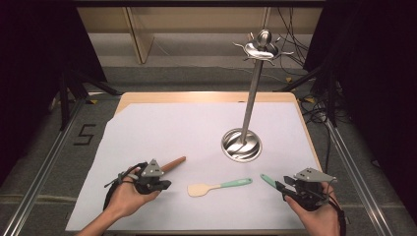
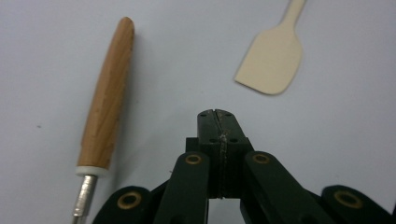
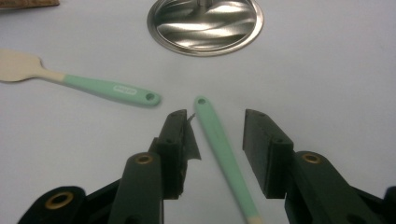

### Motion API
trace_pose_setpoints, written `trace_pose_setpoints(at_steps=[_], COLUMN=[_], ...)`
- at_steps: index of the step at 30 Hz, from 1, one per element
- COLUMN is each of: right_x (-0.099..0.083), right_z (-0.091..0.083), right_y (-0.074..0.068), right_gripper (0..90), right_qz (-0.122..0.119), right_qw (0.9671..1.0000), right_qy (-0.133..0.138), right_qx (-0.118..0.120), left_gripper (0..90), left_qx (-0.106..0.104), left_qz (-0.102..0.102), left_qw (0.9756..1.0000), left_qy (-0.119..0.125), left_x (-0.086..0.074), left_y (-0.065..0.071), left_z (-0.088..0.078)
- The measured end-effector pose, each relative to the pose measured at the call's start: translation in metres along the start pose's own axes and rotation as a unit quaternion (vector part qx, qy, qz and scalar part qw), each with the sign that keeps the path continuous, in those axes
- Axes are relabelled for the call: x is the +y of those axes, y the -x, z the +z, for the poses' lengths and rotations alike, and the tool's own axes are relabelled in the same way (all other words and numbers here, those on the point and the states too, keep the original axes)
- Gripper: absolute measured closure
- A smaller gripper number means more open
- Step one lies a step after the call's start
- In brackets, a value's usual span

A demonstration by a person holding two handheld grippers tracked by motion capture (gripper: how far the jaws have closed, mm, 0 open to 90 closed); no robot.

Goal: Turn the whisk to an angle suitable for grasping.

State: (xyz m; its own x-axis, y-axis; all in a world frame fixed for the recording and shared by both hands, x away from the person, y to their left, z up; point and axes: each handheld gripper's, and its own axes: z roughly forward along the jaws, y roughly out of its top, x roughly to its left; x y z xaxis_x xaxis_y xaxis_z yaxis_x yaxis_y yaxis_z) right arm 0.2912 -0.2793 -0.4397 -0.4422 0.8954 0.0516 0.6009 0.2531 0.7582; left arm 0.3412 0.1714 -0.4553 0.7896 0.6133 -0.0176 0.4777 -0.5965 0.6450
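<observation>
Between the spread jaws of the right hand-held gripper point(image 3: 217, 135) lies a green-handled utensil point(image 3: 222, 149), flat on the white-covered counter point(image 1: 162, 128), with neither pad pressing on it. Its long axis runs straight out ahead of that gripper, the holed handle tip pointing away toward the round steel base of the hanging stand point(image 3: 205, 23); the far end passes back under the gripper, so what kind of head it has I cannot tell.

Judging by this, the work is barely begun. The stand's hooks point(image 1: 262, 49) look bare, and all the utensils lie on the counter. What seems left is closing on the handle, lifting it and hanging it by its hole, then the others.

Ahead and to the left of the right gripper rests a spatula with a cream blade point(image 3: 18, 65) and green handle, lying crosswise, handle end nearest the gripped-for utensil.

The left hand-held gripper point(image 2: 218, 114) has its jaws pressed together on nothing. Just to its left lies a wooden-handled tool point(image 2: 107, 98), running alongside the jaws, rounded wooden end pointing forward.
</observation>
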Motion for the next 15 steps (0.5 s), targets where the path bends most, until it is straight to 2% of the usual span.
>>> trace_pose_setpoints(at_steps=[1,3,4,5,6,9,10,12,15], right_x=[0.001,0.000,0.001,0.000,0.000,0.002,0.003,0.003,0.004], right_z=[-0.003,-0.001,-0.003,0.000,0.000,-0.001,-0.003,-0.003,-0.003], right_y=[0.001,0.003,0.003,0.004,0.003,0.004,0.005,0.003,0.002], right_gripper=[61.0,61.0,61.2,61.2,61.4,61.5,61.7,62.0,62.1], right_qz=[-0.005,-0.014,-0.003,-0.005,0.009,0.008,-0.003,0.000,0.000], right_qw=[0.9998,0.9999,0.9999,1.0000,0.9999,1.0000,0.9999,0.9999,0.9999], right_qy=[-0.018,-0.009,-0.016,0.000,0.008,0.003,-0.011,-0.011,-0.012], right_qx=[-0.004,0.000,0.002,-0.003,0.001,-0.002,0.000,-0.007,-0.001], left_gripper=[89.2,89.3,89.2,89.3,89.3,89.3,89.3,89.3,89.3], left_qx=[0.004,0.008,0.014,0.012,0.013,0.012,0.012,0.014,0.019], left_qz=[-0.005,-0.002,-0.010,-0.017,-0.024,-0.019,-0.022,-0.026,-0.029], left_qw=[1.0000,1.0000,0.9999,0.9998,0.9996,0.9998,0.9996,0.9994,0.9993], left_qy=[0.000,0.001,0.000,0.001,0.003,0.000,-0.010,-0.019,-0.016], left_x=[0.002,0.005,0.010,0.012,0.014,0.017,0.020,0.023,0.026], left_y=[-0.003,-0.007,-0.012,-0.013,-0.014,-0.018,-0.023,-0.028,-0.033], left_z=[0.001,0.002,0.005,0.007,0.009,0.013,0.017,0.021,0.024])
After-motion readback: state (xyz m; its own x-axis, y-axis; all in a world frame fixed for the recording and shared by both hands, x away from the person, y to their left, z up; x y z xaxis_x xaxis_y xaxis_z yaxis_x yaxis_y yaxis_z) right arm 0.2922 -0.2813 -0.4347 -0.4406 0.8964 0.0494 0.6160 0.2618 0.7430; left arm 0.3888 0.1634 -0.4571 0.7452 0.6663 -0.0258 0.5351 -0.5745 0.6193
